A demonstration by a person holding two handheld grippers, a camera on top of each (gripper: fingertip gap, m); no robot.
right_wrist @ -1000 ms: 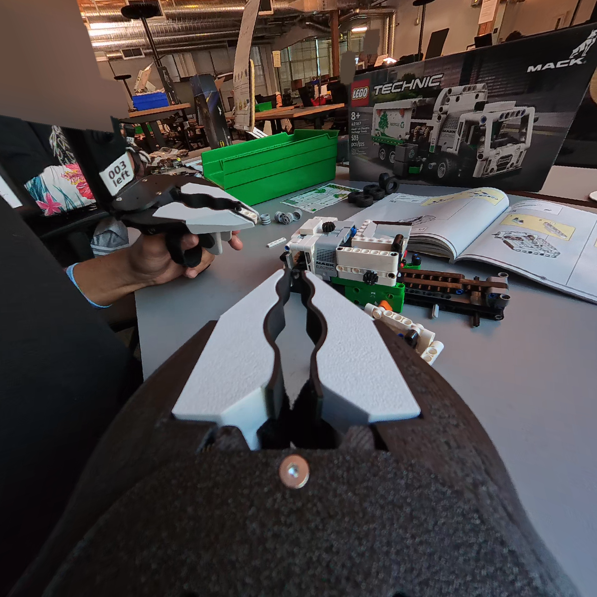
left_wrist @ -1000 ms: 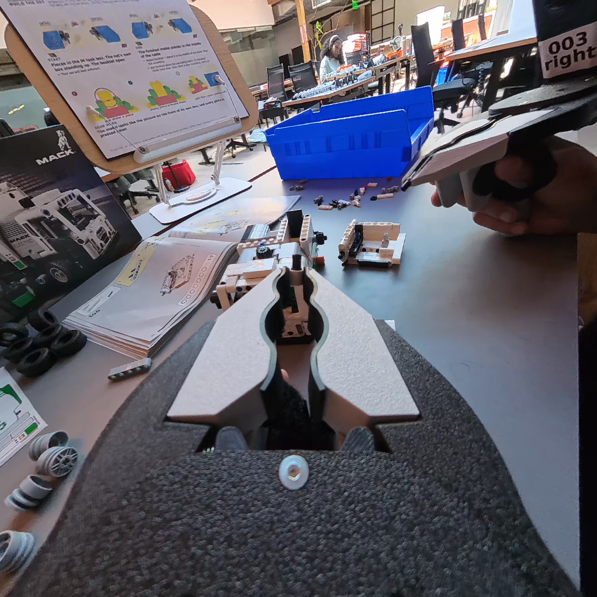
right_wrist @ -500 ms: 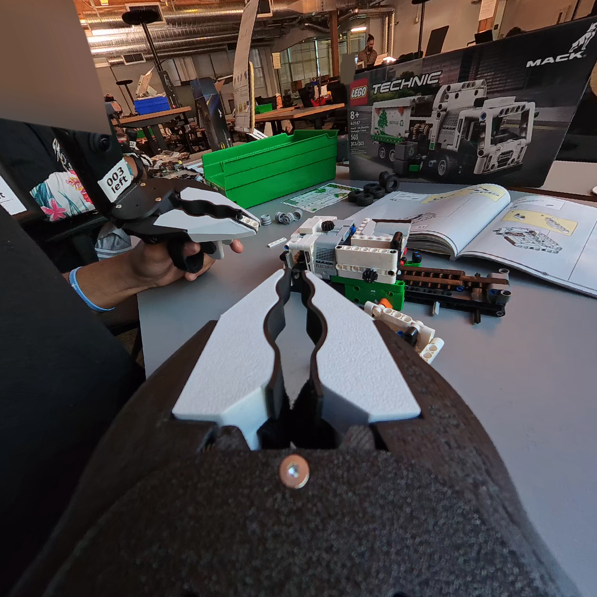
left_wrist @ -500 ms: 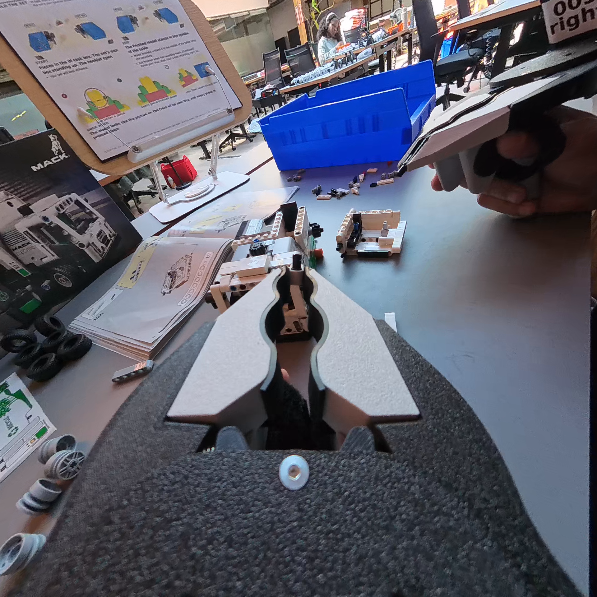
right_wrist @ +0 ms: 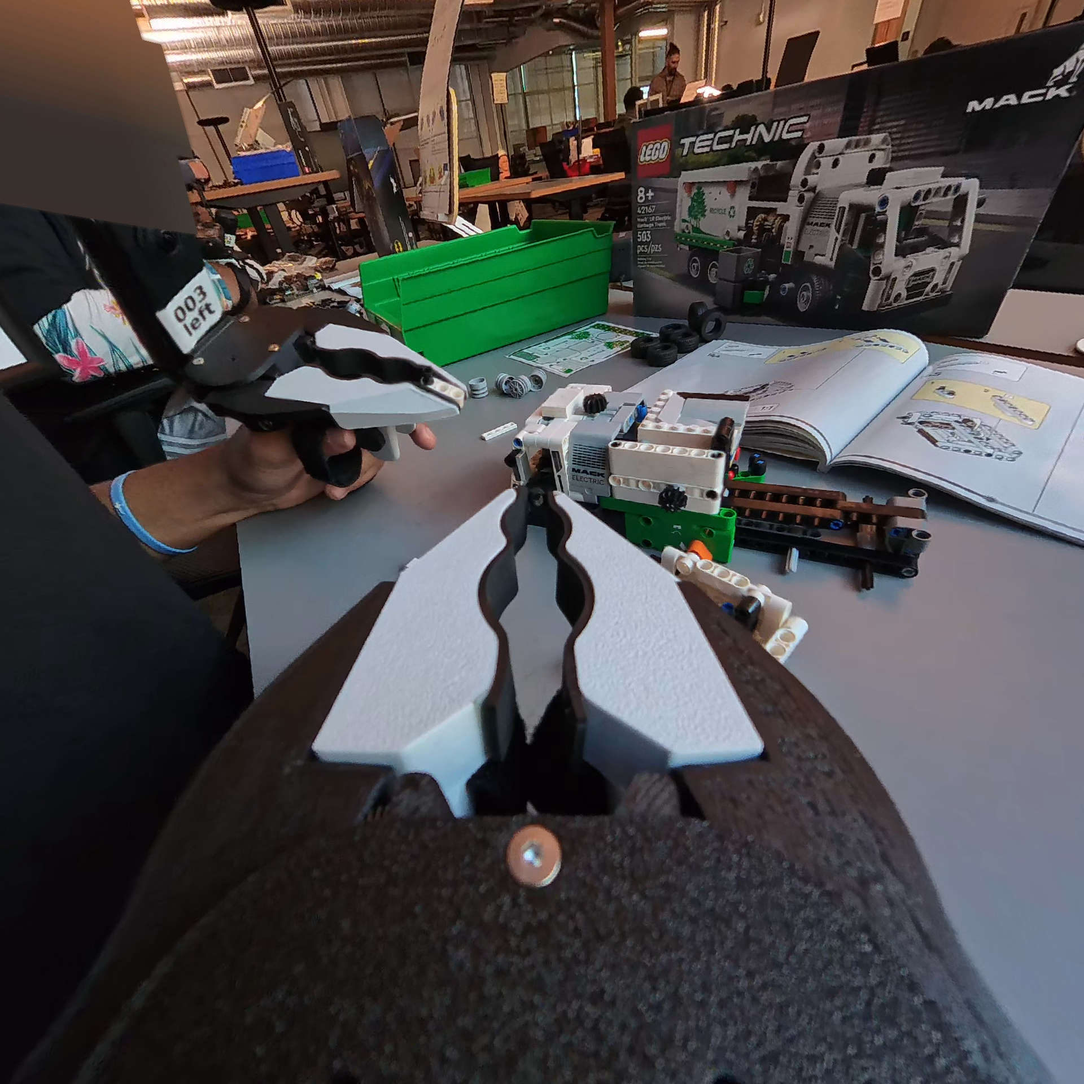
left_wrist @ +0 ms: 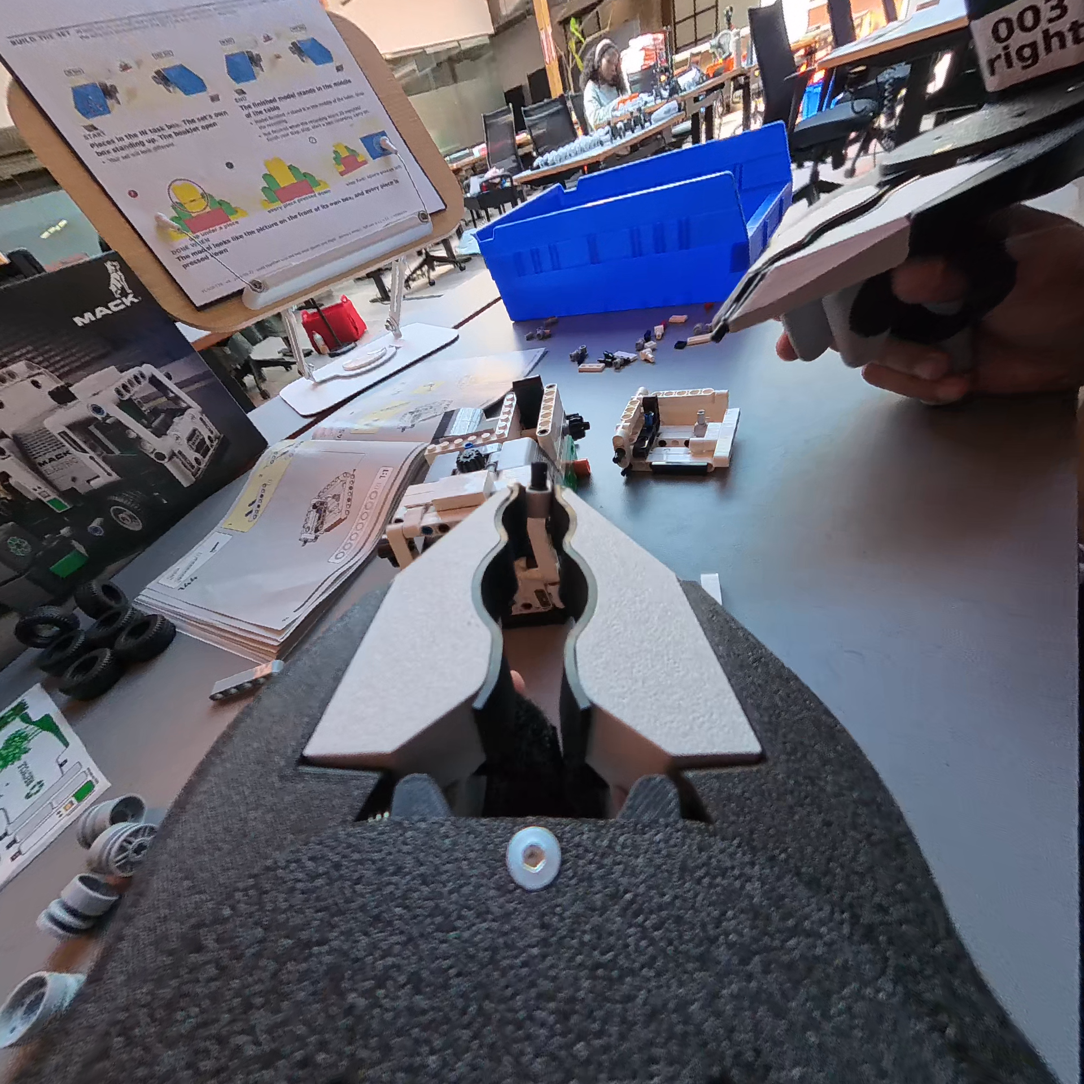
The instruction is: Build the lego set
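My left gripper point(left_wrist: 537, 498) is shut on a small white lego piece point(left_wrist: 537, 563) with a black pin on top, held above the table just in front of the half-built white and green truck point(left_wrist: 504, 434). In the right wrist view the same gripper point(right_wrist: 451, 393) shows a white holed beam point(right_wrist: 447, 387) at its tip, left of the truck point(right_wrist: 633, 463). My right gripper point(right_wrist: 534, 498) is shut and empty, its tips close to the truck's front. It hangs at the upper right of the left wrist view point(left_wrist: 721, 334). A white sub-assembly point(left_wrist: 674, 434) lies to the right of the truck.
A blue bin point(left_wrist: 633, 234) with loose small parts point(left_wrist: 622, 352) in front stands at the back. The open booklet point(left_wrist: 281, 539), set box point(left_wrist: 88, 422), black tyres point(left_wrist: 94, 633), grey rims point(left_wrist: 111, 844) and a grey beam point(left_wrist: 246, 686) lie left. A green bin point(right_wrist: 487, 287) stands behind. One gripper's finger ends stand about 11 cm off the other's. The grey beam point(left_wrist: 246, 686) is about 20 cm from my left fingertips and 30 cm from my right.
Both grippers have shifted only slightly. The left gripper has risen a little and come nearer the truck, still holding its piece. The right gripper stays shut.
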